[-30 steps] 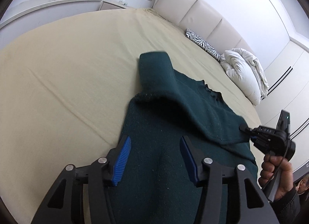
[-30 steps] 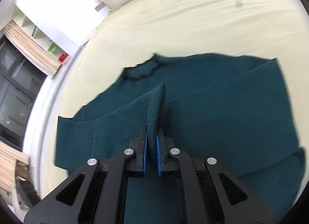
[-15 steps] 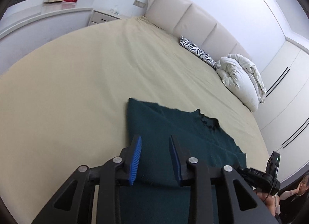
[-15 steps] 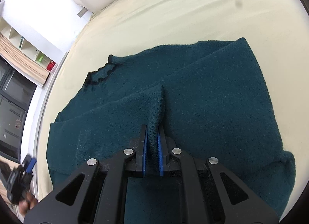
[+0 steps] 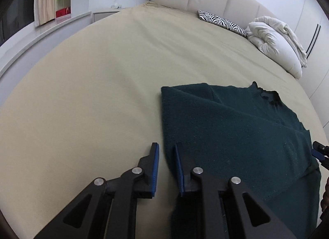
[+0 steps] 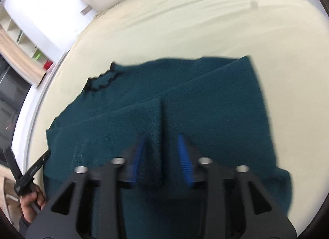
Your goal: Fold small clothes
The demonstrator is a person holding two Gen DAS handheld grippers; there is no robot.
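Left tongs [image 5: 166, 167] apart astride sweater [image 5: 236, 136] edge, right tongs [image 6: 162, 156] apart around its raised fold, bed [image 5: 92, 95] beneath

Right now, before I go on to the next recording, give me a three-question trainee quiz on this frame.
1. True or false: the right gripper is clamped shut on the sweater.
2. Which lies nearest the sweater's collar? A) zebra cushion B) white duvet C) red box
3. Fill in: the left gripper straddles the sweater's ____ edge.

Key: 1. False, its jaws are apart. 2. B. 3. Left.
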